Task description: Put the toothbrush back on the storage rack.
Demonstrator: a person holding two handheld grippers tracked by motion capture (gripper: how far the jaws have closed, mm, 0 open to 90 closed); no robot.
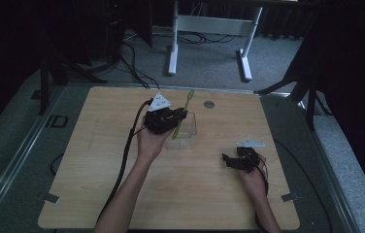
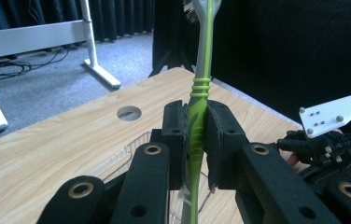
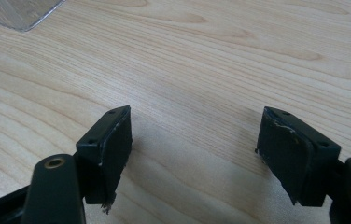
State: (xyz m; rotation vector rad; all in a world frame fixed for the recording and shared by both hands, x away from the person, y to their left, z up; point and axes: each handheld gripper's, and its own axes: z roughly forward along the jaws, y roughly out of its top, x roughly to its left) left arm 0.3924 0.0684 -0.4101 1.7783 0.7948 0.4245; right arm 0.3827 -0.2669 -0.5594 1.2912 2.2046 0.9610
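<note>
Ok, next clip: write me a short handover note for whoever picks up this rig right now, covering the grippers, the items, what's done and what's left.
Left gripper: shut on the green toothbrush, fingers clamped on its handle, brush end up, held over the clear container near the middle of the table.
Right gripper: open, holding nothing, low over bare wood at the near right.
Done: toothbrush picked up and gripped; its lower end looks to reach into the container, though whether it touches the bottom is unclear.
Left, probably: let the toothbrush go into the container, or lift it clear, then draw the left gripper back.
</note>
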